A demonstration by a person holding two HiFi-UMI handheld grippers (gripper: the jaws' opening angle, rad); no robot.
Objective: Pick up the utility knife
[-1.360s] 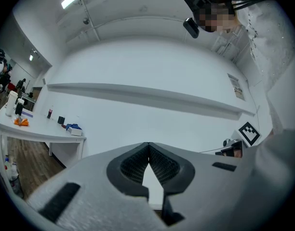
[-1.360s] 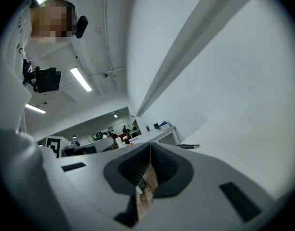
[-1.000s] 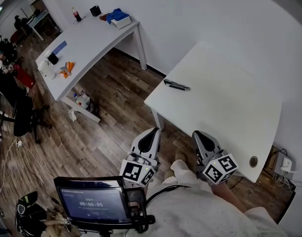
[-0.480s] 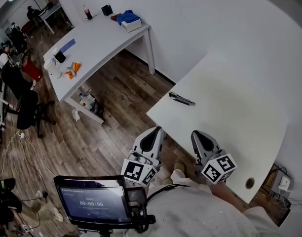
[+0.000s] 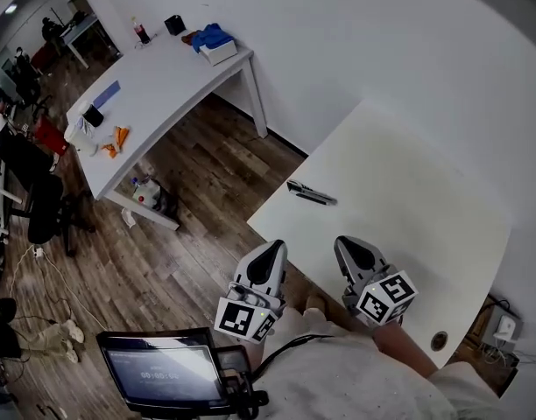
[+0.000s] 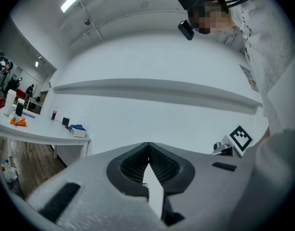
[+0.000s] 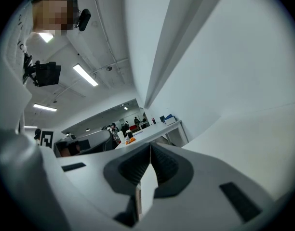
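The utility knife [image 5: 311, 193], dark and slim, lies near the left edge of the white table [image 5: 408, 208] in the head view. My left gripper [image 5: 271, 254] hovers just off the table's near corner, short of the knife, jaws shut and empty. My right gripper [image 5: 349, 249] is over the table's near edge, also shut with nothing held. In the left gripper view the left gripper [image 6: 148, 146] faces the white wall with its tips together. The right gripper [image 7: 150, 147] shows its tips together above the pale tabletop. The knife is not seen in either gripper view.
A second white table [image 5: 154, 86] stands at the upper left with a blue item [image 5: 211, 38], a bottle [image 5: 142, 31] and small objects on it. Wooden floor [image 5: 198, 191] lies between the tables. A screen on a stand [image 5: 167, 370] sits at the lower left. A wall runs behind both tables.
Both grippers have moved forward toward the white table, the right one now over its near edge. The head view has swung slightly. Jaws stayed shut.
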